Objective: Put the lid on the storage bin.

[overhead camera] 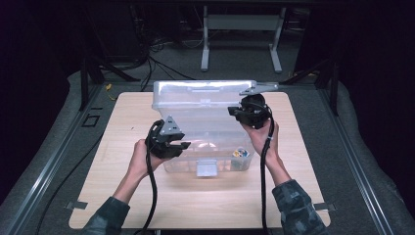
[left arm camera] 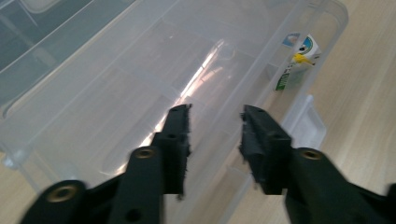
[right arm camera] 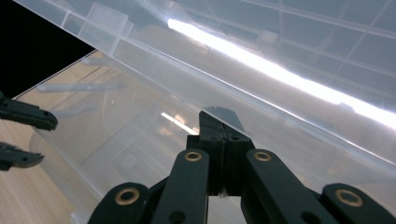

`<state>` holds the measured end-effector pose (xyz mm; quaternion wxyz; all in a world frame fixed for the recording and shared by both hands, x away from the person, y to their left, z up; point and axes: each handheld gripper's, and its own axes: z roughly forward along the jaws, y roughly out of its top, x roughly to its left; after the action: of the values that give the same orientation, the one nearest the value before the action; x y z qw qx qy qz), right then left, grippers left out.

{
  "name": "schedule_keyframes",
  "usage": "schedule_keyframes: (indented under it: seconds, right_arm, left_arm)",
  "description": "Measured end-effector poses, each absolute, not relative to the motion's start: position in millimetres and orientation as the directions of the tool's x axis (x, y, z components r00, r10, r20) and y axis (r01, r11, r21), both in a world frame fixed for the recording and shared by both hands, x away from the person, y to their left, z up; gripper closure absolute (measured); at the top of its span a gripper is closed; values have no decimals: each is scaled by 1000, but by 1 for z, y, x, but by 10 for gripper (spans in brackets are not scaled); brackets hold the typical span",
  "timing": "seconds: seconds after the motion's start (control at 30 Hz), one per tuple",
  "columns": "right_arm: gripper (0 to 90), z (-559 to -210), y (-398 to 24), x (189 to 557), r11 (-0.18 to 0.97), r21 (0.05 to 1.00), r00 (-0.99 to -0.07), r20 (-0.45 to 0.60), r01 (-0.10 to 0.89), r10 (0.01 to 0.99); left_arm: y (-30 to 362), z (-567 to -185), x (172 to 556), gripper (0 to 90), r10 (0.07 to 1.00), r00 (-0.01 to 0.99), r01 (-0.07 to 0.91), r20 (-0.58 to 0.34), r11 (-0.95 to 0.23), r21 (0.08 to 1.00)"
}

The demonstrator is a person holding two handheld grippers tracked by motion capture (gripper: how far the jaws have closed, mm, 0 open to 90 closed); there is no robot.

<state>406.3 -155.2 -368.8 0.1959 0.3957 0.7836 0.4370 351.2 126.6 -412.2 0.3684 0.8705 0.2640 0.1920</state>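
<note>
1. We saw a clear plastic storage box (overhead camera: 205,142) sitting at the centre of the table, its white latch at 6 o'clock.
2. Its clear lid (overhead camera: 200,93) stood raised, hinged along the 12 o'clock edge.
3. A small colourful packet (overhead camera: 240,153) lay inside, at the box's 4 o'clock corner.

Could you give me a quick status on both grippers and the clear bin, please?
Left gripper open over the clear bin. Right gripper shut on the raised lid. Nothing in the way.

The room around the wooden table (overhead camera: 195,205) is very dark, but the table is lit from above. A bright white streak of glare shines on the clear plastic box (right arm camera: 299,79). In the left gripper view the black tips look a bit blurry.
</note>
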Motion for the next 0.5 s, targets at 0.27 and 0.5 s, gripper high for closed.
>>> schedule_keyframes:
  seconds: [0.27, 0.5]
  right_arm:
    - [900, -376, -160, 400, 302, 844, -618, 44, 444, 785]
    - [900, -382, -162, 395, 294, 846, -629, 62, 445, 775]
  left_arm:
    - [143, -404, 314, 317, 636, 756, 320, 155, -566, 760]
    - [170, -413, 287, 159, 693, 698, 358, 183, -558, 748]
